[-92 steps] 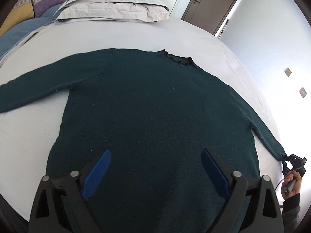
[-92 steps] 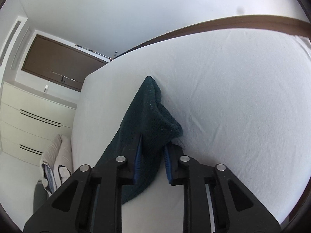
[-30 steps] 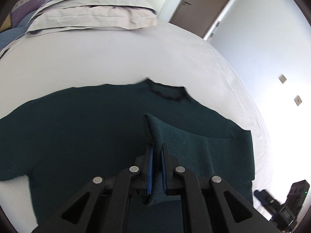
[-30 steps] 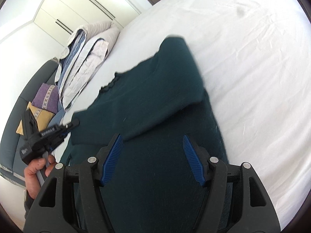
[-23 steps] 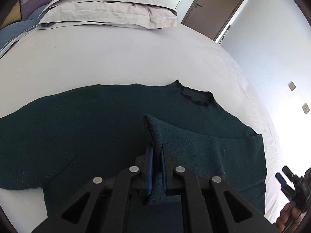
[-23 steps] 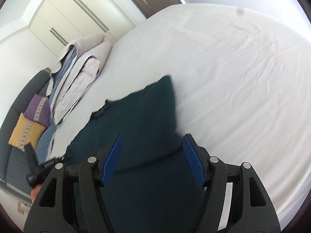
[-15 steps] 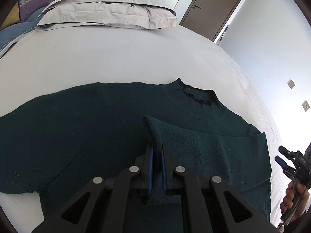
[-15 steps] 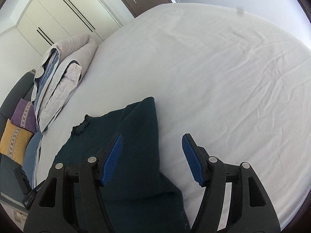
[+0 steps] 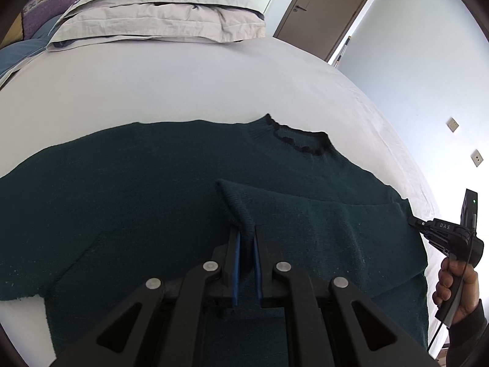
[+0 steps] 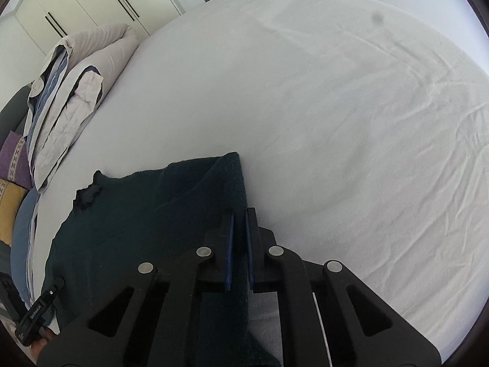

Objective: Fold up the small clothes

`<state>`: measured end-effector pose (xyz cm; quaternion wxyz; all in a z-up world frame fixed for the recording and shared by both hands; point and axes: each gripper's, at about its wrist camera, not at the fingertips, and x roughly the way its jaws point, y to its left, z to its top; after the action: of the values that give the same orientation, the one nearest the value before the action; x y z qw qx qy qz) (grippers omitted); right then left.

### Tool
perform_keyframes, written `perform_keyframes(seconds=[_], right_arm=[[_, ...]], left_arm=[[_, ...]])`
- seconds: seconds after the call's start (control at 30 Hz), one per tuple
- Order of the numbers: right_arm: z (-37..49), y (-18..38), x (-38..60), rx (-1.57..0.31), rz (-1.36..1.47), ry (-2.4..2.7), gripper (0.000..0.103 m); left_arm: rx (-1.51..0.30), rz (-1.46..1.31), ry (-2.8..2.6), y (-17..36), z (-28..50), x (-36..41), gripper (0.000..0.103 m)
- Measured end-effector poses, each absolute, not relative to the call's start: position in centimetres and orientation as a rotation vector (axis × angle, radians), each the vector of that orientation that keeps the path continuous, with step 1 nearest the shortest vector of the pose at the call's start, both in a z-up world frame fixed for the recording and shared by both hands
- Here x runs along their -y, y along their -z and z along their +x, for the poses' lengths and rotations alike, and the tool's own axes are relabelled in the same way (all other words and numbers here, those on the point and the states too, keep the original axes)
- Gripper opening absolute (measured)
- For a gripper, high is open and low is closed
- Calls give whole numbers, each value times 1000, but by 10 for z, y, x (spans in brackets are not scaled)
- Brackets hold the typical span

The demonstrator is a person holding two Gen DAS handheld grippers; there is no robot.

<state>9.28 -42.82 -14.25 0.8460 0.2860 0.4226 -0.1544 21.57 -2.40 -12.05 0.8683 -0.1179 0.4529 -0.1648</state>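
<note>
On the bed [image 9: 189, 82], covered by a white fitted sheet [image 10: 351, 128] with light creases on its far side, we find the dark green sweater [image 9: 122, 189] lying flat with its neck opening [image 9: 298, 140] toward the pillows. One sleeve [image 9: 321, 223] is folded across the body, its cuff end standing up where it is pinched.

We note the left gripper [image 9: 246, 244] with its blue-padded jaws clamped on that raised cuff. The right gripper [image 10: 239, 235] has just been closing, and its jaws now stand together, clamped on the sweater's side edge, a ridge of knit rising between the pads. In the left wrist view the right gripper [image 9: 440, 229] shows at the sweater's right edge, held by a hand [image 9: 455, 287] in a dark sleeve. In the right wrist view the left gripper's tip [image 10: 39, 315] shows at the lower left.

At the head of the bed we see stacked pillows [image 9: 165, 15] in grey-white cases with blue bands. Beside them lie a purple patterned cushion [image 9: 45, 6] and a yellow cushion [image 10: 7, 211]. Behind stand a brown door [image 9: 324, 12] in a white wall, two wall switches [image 9: 464, 140], and white wardrobe doors with dark handles [image 10: 82, 3].
</note>
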Motion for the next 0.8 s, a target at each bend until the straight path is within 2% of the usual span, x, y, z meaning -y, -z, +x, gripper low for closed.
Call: perform_keyframes(seconds=[0.23,0.37,0.47,0.6,0.8], right_arm=[[88,149,434,-890,603,282,6],[57,133,428,-864,674,226,11],[38,127,406,-885,639,188,21],[36,142,377,-988,457,231,20],[27,142,375,-953,434,273,11]], left_arm=[[-967,-273,336,130,225,19,10],[-956,-269,344,127,226,15,10],[-950,-259,345,124,228,19,10],[-942,-242,349,119,229,25,10],[-896,-244,364,102,230,23,10]])
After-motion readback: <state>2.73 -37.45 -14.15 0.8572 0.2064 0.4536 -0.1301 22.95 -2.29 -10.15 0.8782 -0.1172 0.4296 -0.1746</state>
